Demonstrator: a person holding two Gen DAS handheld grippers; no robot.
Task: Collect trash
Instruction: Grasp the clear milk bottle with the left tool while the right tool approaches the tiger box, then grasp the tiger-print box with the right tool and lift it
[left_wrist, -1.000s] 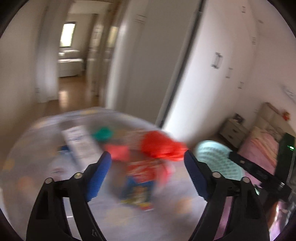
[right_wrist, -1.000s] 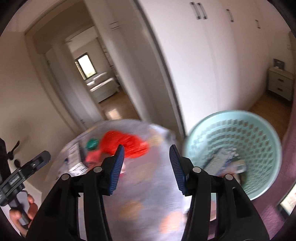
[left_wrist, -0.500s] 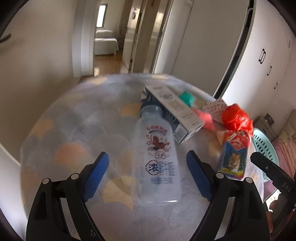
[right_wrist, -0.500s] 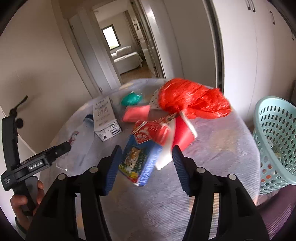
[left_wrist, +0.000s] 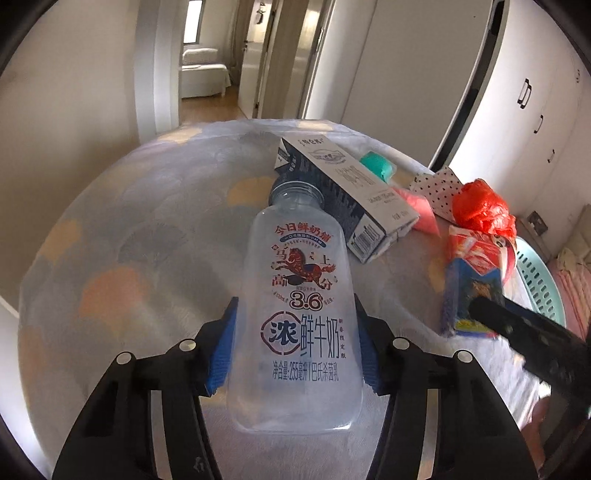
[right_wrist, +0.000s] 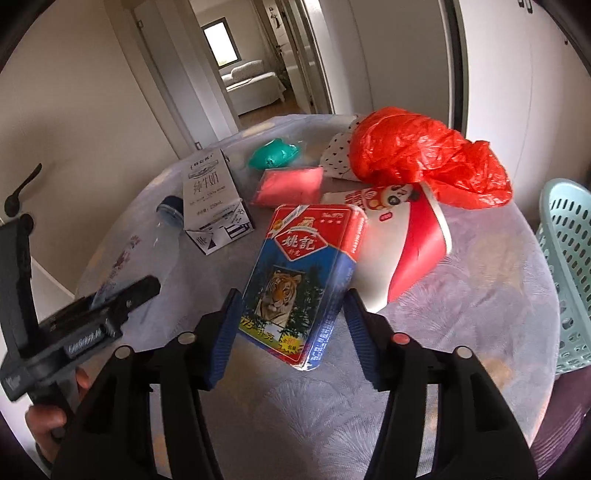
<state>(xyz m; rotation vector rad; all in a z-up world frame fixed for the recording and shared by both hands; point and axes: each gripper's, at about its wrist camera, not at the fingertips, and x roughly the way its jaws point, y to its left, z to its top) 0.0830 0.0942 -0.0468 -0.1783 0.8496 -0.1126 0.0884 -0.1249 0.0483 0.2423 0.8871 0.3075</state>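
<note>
A clear empty milk bottle (left_wrist: 299, 295) with red and blue print lies on the round table (left_wrist: 129, 258). My left gripper (left_wrist: 295, 314) is closing on it, and both blue pads touch its sides. A blue and red card box with a tiger (right_wrist: 295, 280) lies flat between the jaws of my right gripper (right_wrist: 291, 299). Those jaws are closing too, with a thin gap still showing at the right pad. The pale green basket (right_wrist: 569, 258) stands off the table's right edge.
Behind the bottle lies a white and dark milk carton (left_wrist: 351, 192). A red plastic bag (right_wrist: 424, 158), a red and white paper cup (right_wrist: 406, 236), a pink packet (right_wrist: 291, 184), a teal wad (right_wrist: 275, 155) and spotted paper (right_wrist: 340, 158) crowd the far side.
Both grippers swung from the basket side to the table and came down. The left jaws closed in on the bottle. The right jaws narrowed around the card box.
</note>
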